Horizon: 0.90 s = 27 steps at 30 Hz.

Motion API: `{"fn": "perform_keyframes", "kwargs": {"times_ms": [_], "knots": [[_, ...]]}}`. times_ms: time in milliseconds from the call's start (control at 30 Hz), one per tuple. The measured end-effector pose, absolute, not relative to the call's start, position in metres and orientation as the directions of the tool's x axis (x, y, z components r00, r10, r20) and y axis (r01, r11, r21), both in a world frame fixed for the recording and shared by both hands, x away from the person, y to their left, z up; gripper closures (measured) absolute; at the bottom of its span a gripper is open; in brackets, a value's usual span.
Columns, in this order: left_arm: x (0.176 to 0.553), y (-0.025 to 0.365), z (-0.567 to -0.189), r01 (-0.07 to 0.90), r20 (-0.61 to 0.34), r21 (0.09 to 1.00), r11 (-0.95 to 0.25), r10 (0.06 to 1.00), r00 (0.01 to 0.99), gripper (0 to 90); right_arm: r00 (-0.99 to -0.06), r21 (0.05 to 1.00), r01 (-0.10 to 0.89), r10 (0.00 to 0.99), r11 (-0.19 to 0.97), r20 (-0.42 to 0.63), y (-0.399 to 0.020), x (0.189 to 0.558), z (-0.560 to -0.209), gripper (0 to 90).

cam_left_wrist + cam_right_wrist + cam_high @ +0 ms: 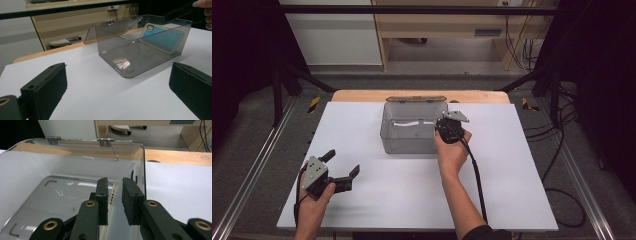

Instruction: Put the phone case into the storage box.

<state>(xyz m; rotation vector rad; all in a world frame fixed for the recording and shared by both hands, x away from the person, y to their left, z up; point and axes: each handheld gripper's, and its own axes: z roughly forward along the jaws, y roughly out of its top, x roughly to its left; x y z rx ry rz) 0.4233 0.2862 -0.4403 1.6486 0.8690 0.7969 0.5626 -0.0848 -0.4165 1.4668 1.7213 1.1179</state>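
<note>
Left gripper (343, 169): near-left on white table (512, 190), jaws wide apart, nothing between | right gripper (115, 195): at right wall of clear box (409, 137), jaws narrow around upright white-edged phone case (162, 38) inside | box mid-table, hinged lid (416, 99) open on far side.

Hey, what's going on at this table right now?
A person holds a gripper in each hand. The right gripper is at the right end of a clear smoky box with its lid hinged back, its jaws nearly closed around a white-edged, blue phone case standing against the box's wall. The left gripper waits open on the white table, apart from the box.
</note>
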Motion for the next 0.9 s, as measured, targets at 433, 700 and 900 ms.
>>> {"fn": "perform_keyframes", "kwargs": {"times_ms": [433, 700, 900], "knots": [[0.4234, 0.2863, -0.4403, 0.149, 0.076, 0.973, -0.176, 0.855, 0.512, 2.0, -0.208, 0.89, 0.456, 0.975, 0.028, 0.076, -0.0851, 0.562, -0.4149, 71.5], [0.4233, 0.2861, -0.4402, 0.149, 0.076, 0.973, -0.176, 0.855, 0.512, 2.0, -0.221, 0.897, 0.442, 0.971, 0.021, 0.087, -0.0845, 0.5613, -0.4135, 68.7], [0.4234, 0.2862, -0.4403, 0.149, 0.076, 0.973, -0.176, 0.855, 0.512, 2.0, -0.232, 0.9, 0.435, 0.969, 0.026, 0.085, -0.0841, 0.5604, -0.412, 66.1]]}}
